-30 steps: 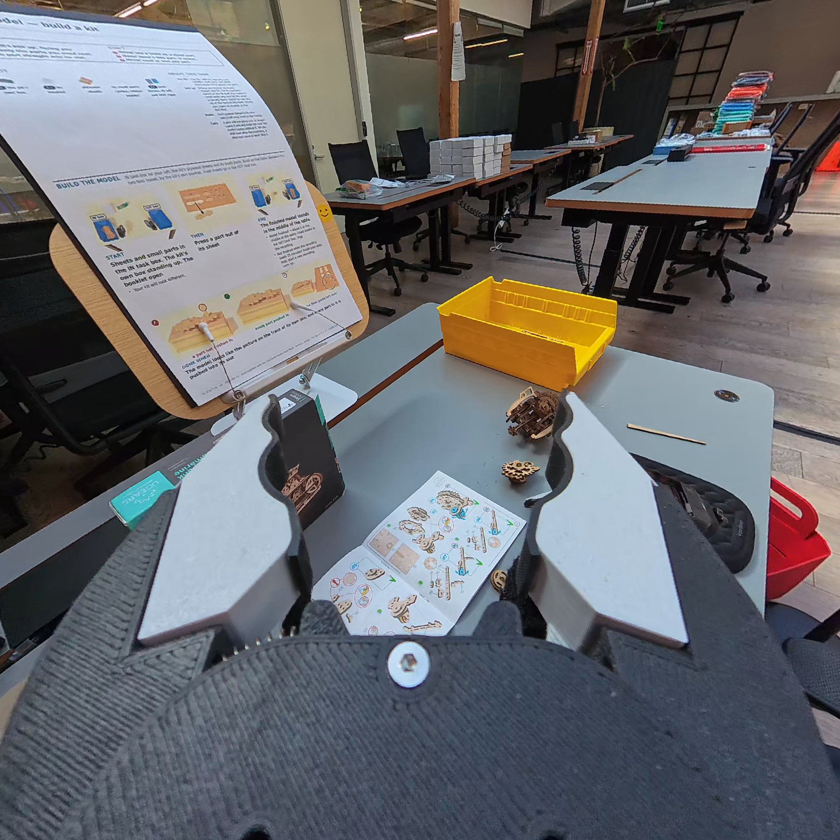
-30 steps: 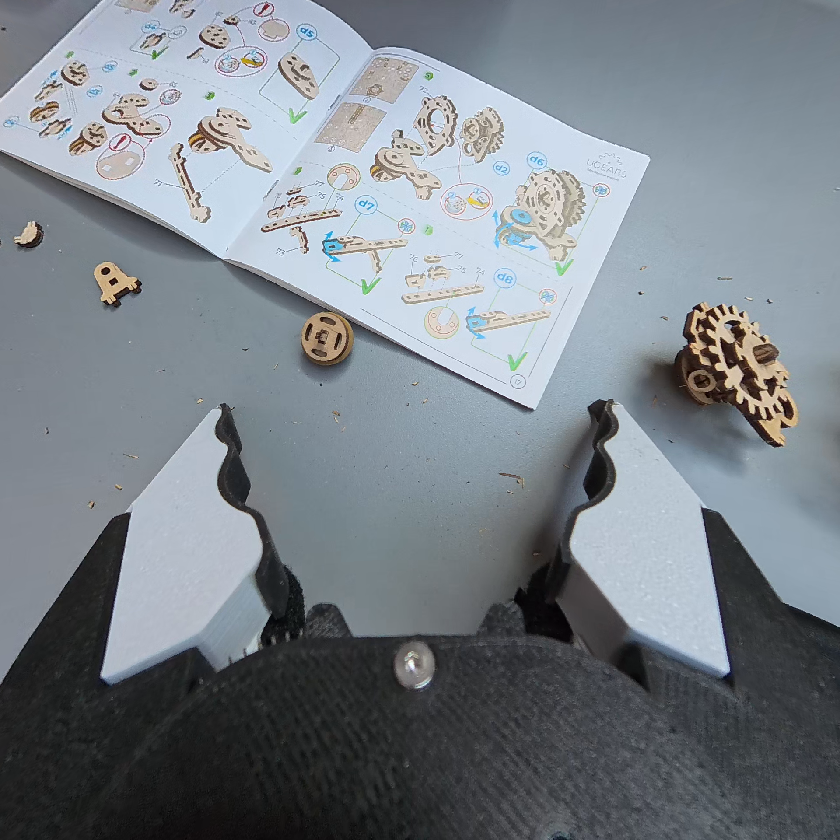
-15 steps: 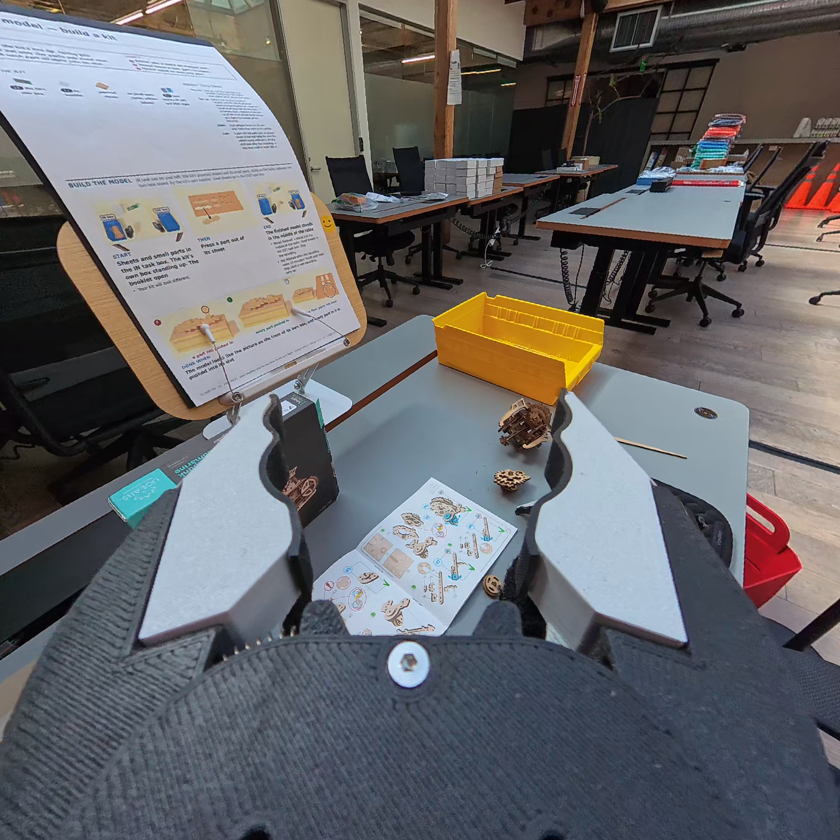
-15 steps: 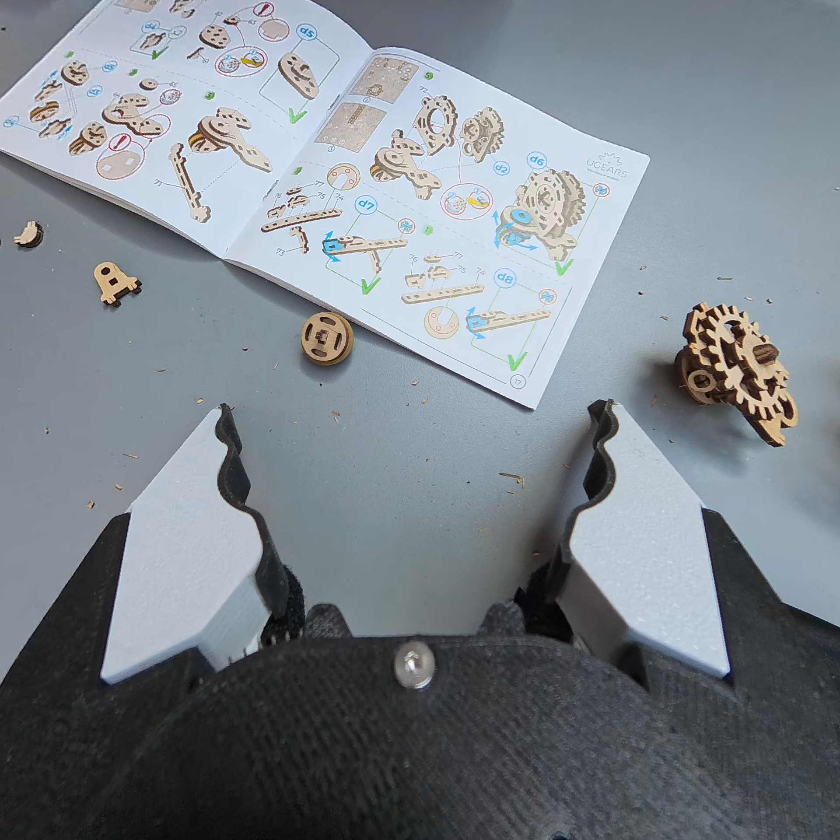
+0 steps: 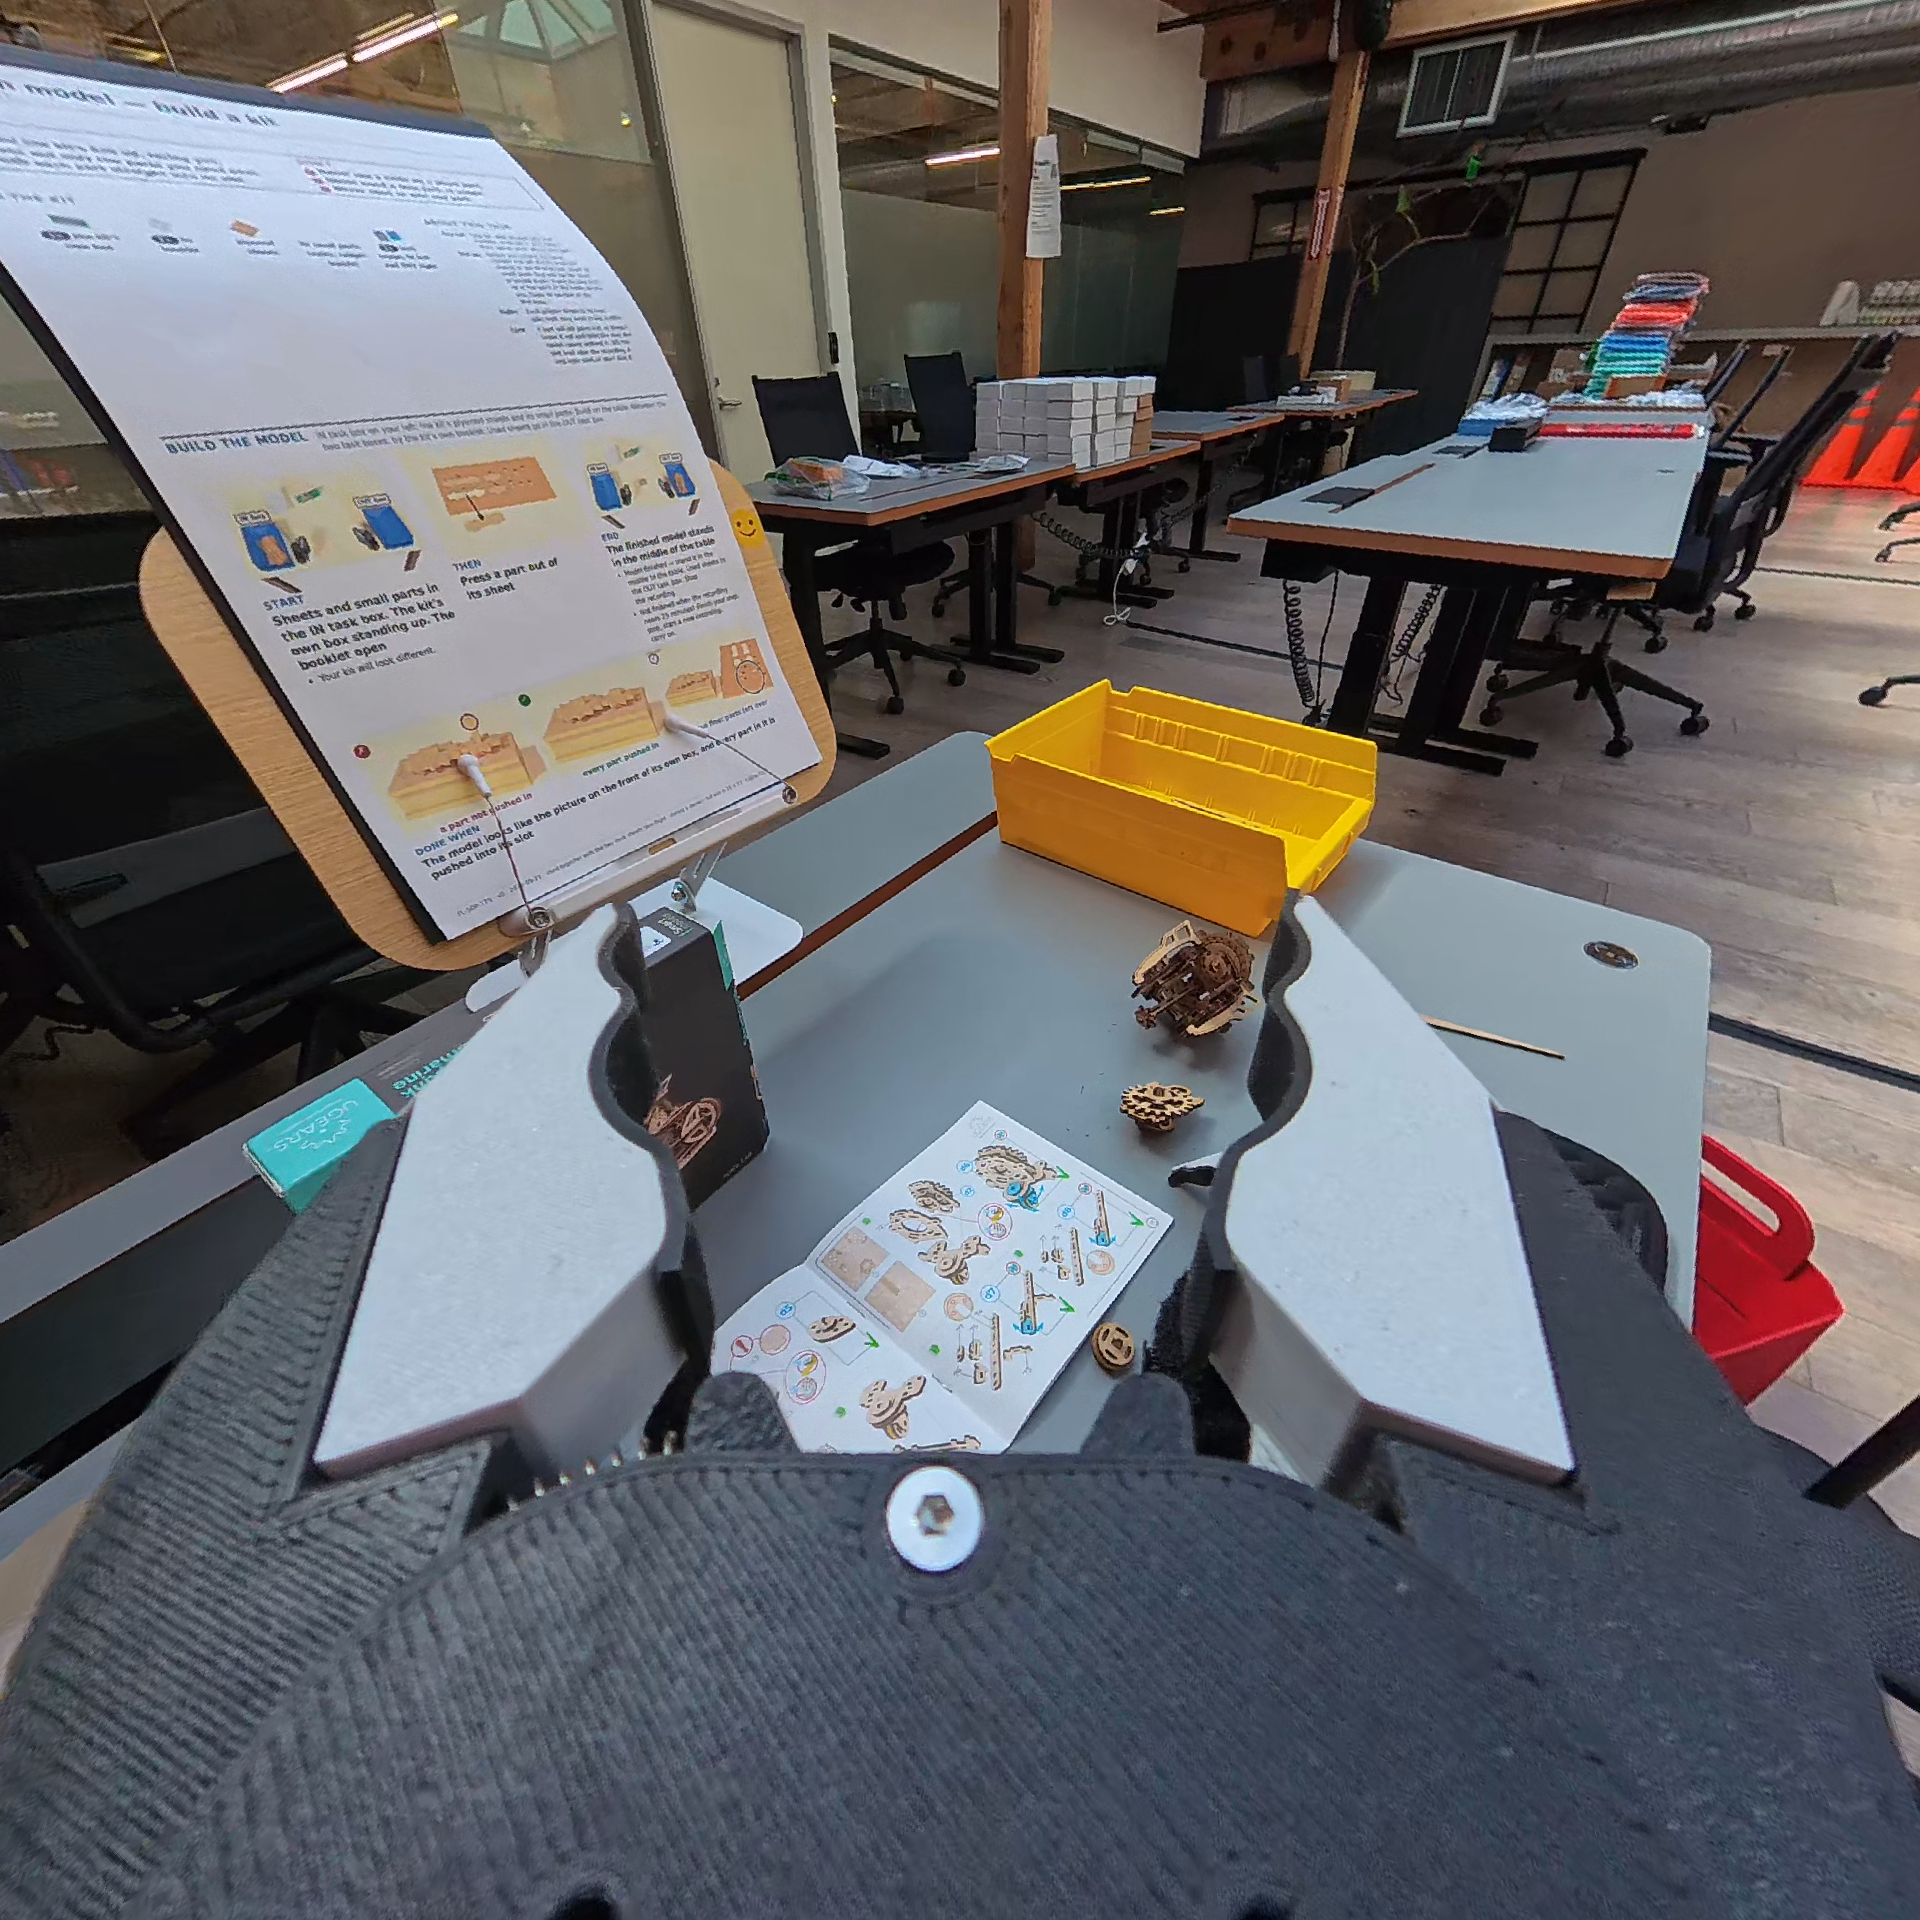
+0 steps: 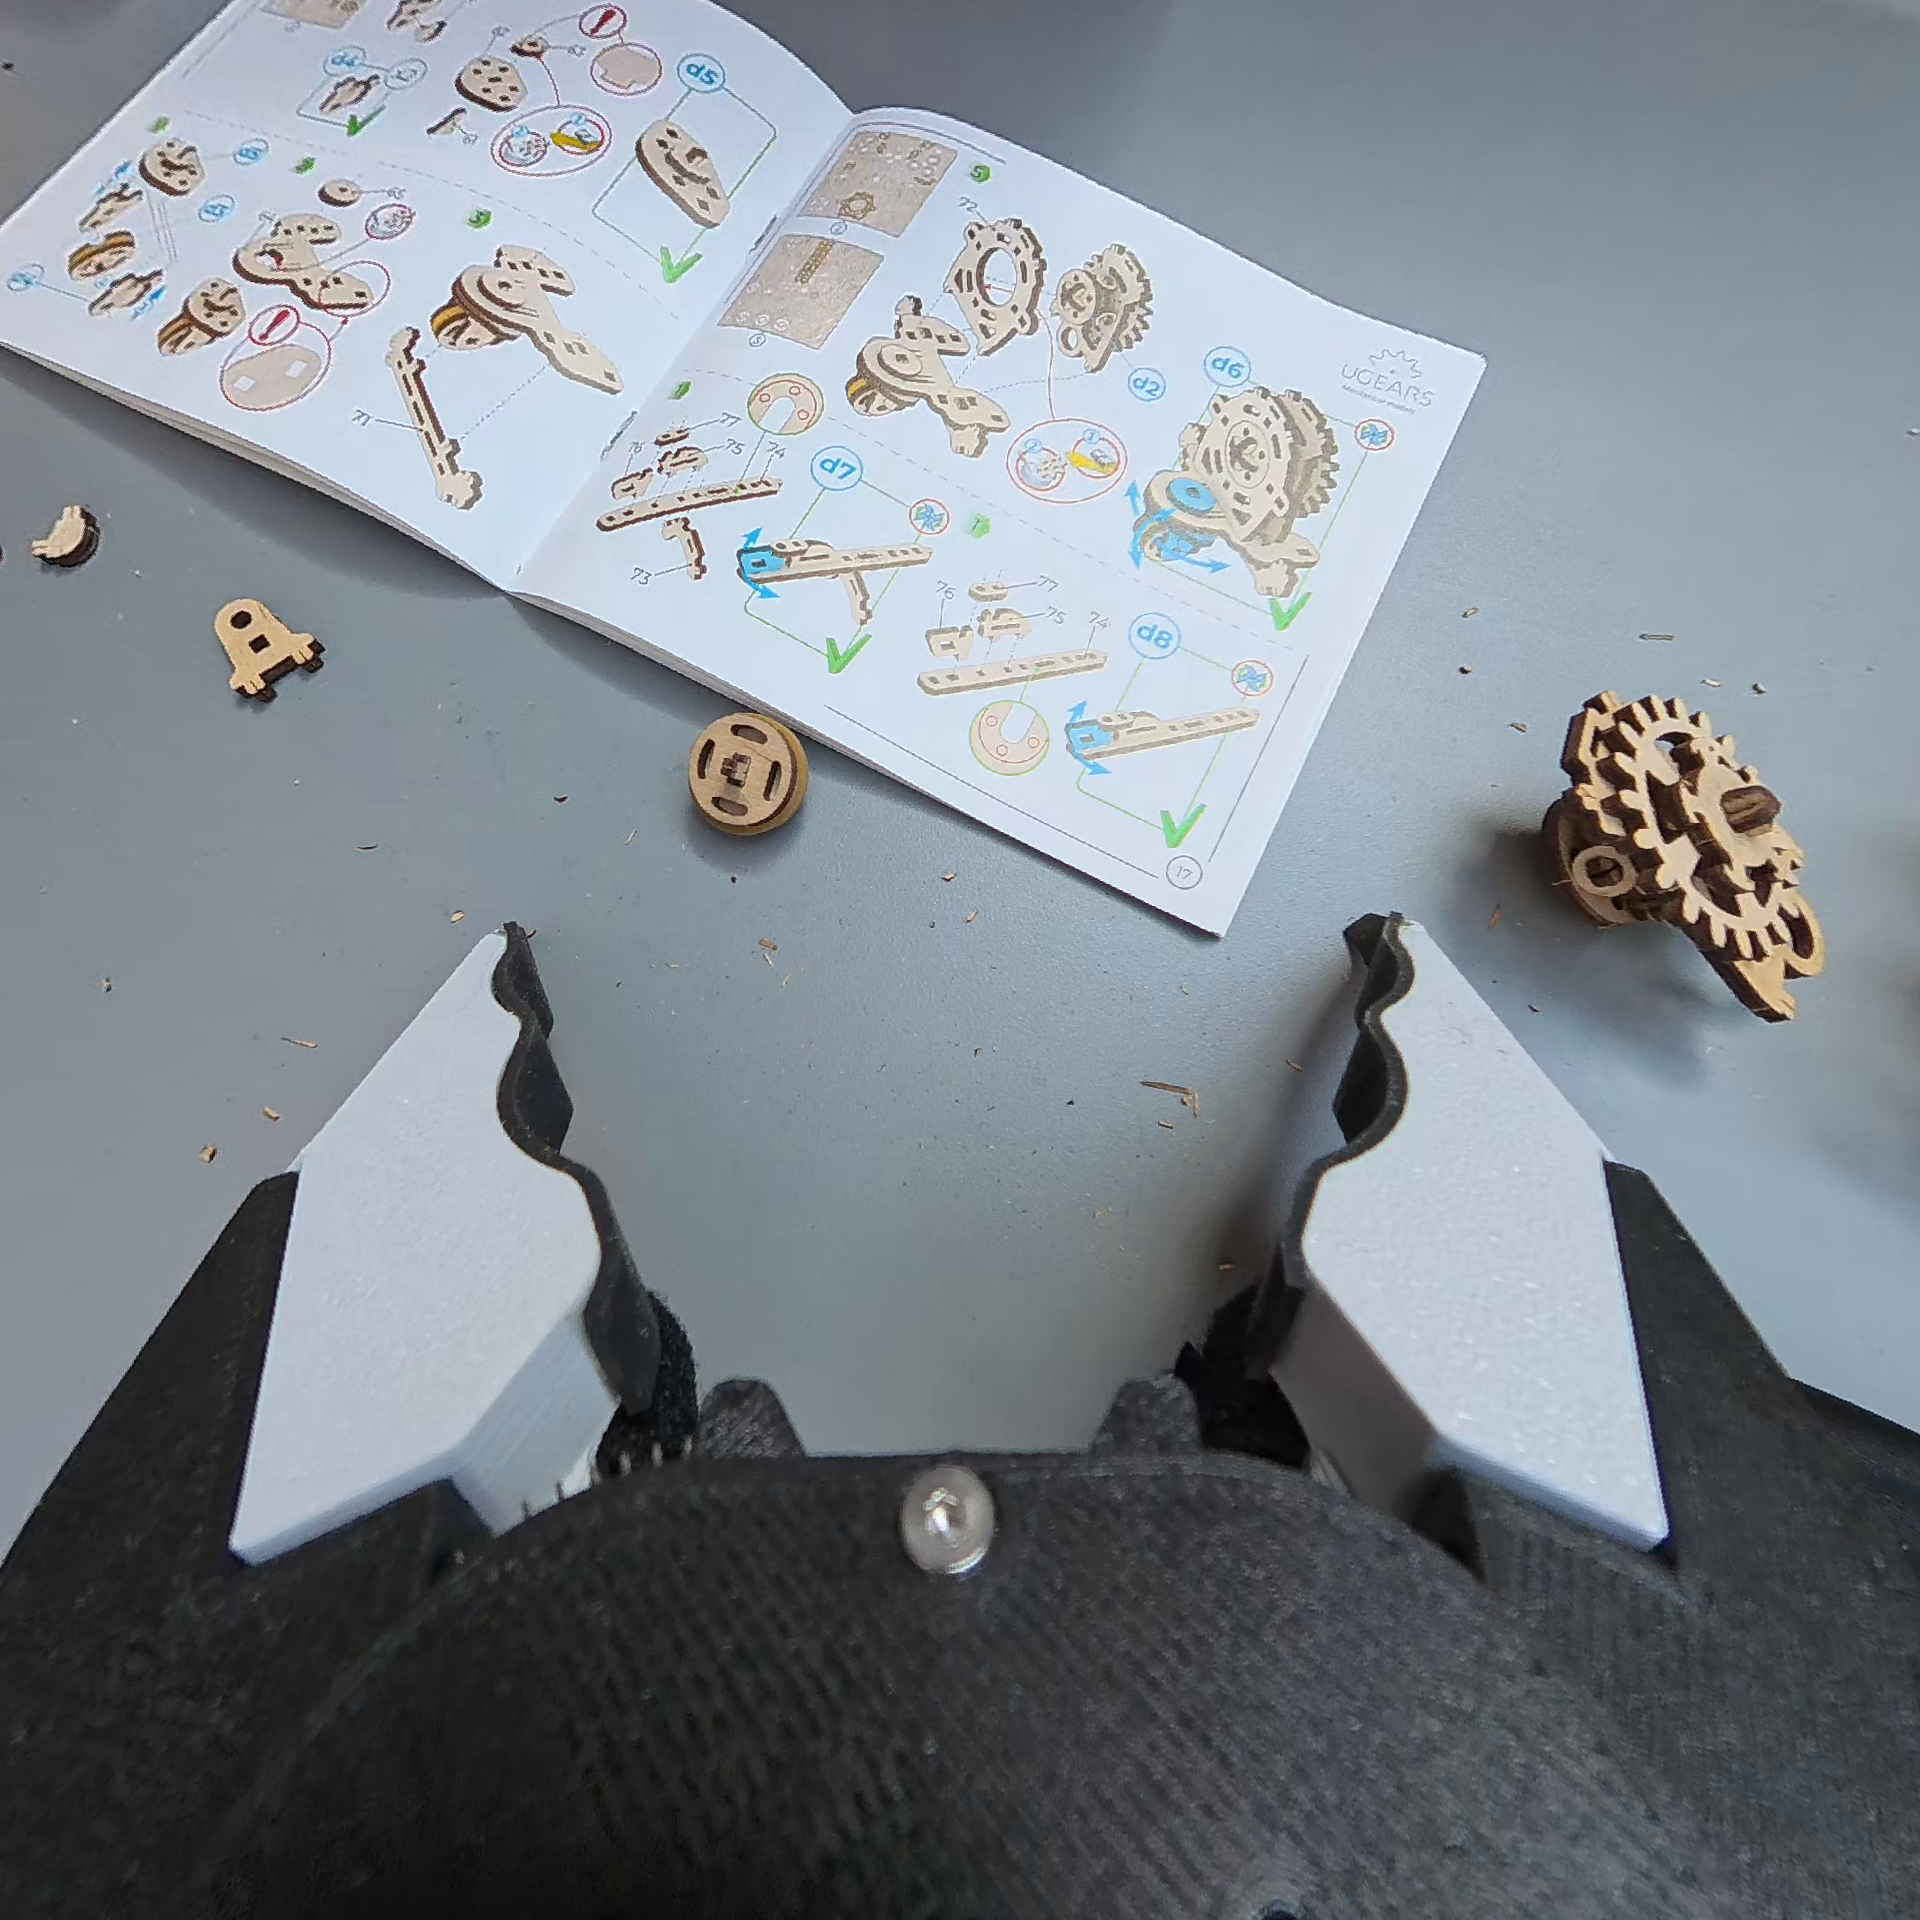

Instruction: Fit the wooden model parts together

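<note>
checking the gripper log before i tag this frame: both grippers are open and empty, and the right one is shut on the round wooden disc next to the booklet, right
Not quite. The right gripper is open and holds nothing; the round wooden disc lies free on the grey table, ahead of the fingertips and just off the booklet edge, as the right wrist view shows. The left gripper is open and empty too.

Bright, even overhead light with soft shadows under the gear assembly (image 6: 1683,852); strong wide-angle bending at the edges curves the instruction sheet (image 5: 395,488), whose small print blurs
</note>
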The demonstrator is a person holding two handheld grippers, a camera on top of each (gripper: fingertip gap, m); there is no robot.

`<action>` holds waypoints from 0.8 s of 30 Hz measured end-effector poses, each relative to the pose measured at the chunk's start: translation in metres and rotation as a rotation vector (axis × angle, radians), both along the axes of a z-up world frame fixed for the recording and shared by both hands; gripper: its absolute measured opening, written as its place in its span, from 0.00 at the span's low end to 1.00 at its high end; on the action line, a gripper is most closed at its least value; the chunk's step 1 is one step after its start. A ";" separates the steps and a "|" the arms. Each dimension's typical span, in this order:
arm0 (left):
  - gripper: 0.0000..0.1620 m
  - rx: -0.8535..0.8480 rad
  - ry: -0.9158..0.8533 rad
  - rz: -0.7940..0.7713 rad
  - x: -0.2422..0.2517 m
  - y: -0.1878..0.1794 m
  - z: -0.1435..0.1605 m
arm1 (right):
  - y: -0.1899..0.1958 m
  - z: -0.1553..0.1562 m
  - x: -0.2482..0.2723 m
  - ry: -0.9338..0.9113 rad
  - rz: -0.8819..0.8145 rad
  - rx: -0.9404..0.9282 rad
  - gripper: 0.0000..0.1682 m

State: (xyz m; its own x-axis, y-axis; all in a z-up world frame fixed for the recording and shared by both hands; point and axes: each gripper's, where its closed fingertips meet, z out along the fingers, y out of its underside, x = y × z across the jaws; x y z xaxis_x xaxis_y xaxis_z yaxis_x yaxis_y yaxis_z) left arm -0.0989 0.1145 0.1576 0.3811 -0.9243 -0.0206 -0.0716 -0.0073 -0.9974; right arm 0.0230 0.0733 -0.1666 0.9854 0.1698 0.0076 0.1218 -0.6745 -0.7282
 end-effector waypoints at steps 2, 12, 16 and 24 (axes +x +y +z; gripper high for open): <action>0.73 0.023 -0.001 0.008 -0.003 -0.003 0.004 | 0.000 0.000 0.000 0.000 0.000 0.000 0.90; 0.73 0.037 -0.027 0.022 -0.017 0.002 0.011 | 0.001 0.000 0.000 0.001 0.004 -0.001 0.90; 0.73 0.022 -0.002 0.014 -0.007 0.006 0.002 | 0.001 0.000 0.000 0.000 0.004 0.000 0.90; 0.74 0.008 0.055 0.000 0.016 0.010 -0.019 | 0.002 -0.001 -0.001 0.001 0.011 -0.001 0.91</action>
